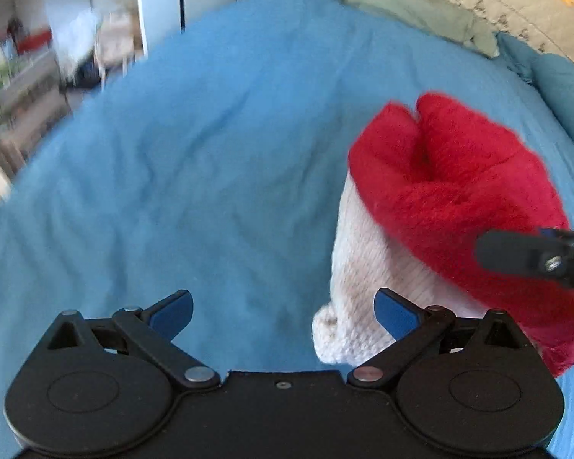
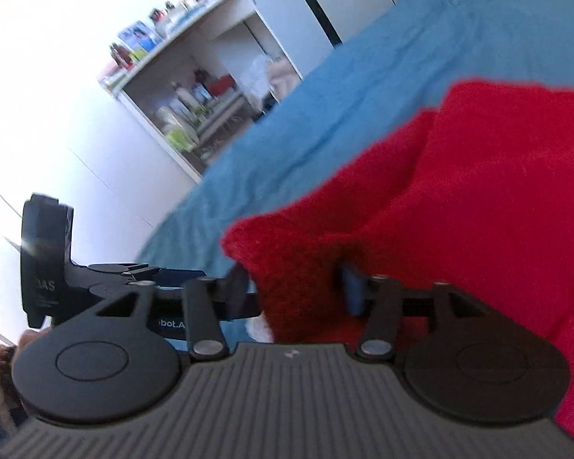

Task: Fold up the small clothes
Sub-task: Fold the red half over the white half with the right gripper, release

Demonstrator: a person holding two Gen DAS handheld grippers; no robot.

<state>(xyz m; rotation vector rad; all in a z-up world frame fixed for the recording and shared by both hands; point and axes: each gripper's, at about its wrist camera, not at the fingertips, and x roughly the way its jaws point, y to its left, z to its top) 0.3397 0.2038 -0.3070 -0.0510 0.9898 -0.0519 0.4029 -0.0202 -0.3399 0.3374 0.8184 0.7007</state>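
Mid-fold: right gripper [image 2: 294, 287] clamps red-and-white knit garment [image 1: 459, 187] at 3 o'clock; left gripper [image 1: 283, 310] wide, empty; next likely lay and flatten.

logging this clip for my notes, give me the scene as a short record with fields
surface: blue bedcover
garment: red and white knitted piece, white part lower, red part on top
left hand-held gripper: open, empty, above the bedcover beside the garment's white edge
right hand-held gripper: fingers on either side of a bunch of red knit, seemingly gripping it
background: shelf unit with bottles, pale green quilt
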